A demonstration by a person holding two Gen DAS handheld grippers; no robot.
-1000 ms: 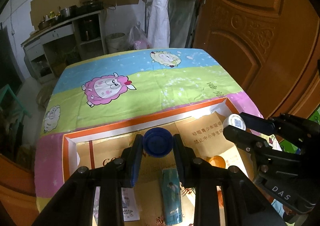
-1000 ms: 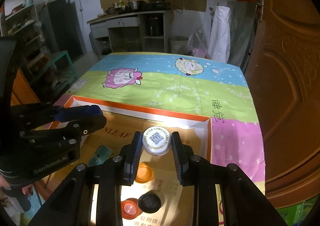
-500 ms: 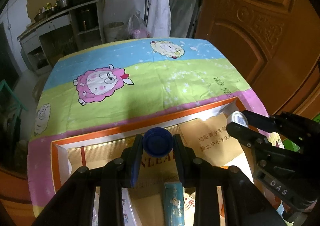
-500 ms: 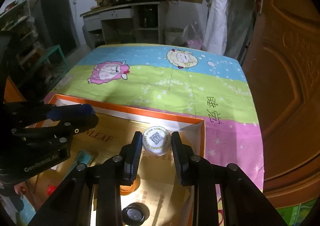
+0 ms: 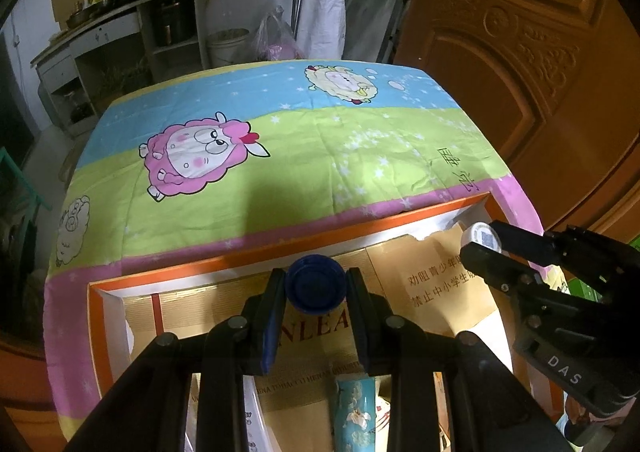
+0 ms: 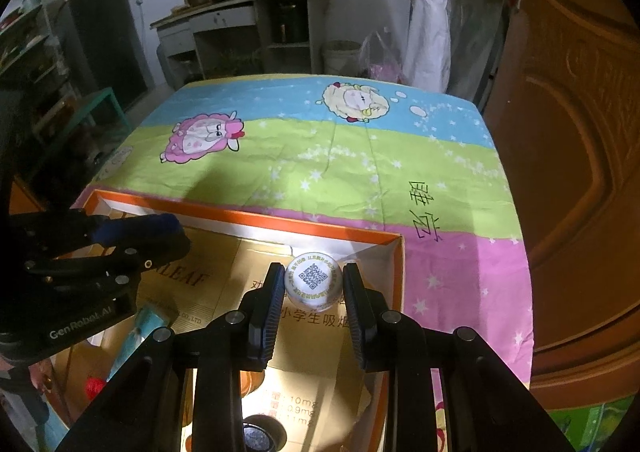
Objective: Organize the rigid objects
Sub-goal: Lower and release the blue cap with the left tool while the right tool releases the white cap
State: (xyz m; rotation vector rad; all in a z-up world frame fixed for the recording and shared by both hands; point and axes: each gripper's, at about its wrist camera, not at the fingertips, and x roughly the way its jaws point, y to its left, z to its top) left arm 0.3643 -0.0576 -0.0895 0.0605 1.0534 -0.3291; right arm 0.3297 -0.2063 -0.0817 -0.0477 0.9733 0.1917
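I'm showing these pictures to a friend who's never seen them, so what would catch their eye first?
Probably the two bottle caps held up over the orange-rimmed box: the left hand-held gripper pinches a dark blue cap, and the right hand-held gripper pinches a white cap with a QR code near the box's far right corner. Behind them spreads the bright cartoon sheep bedsheet, with a pink sheep at its left.
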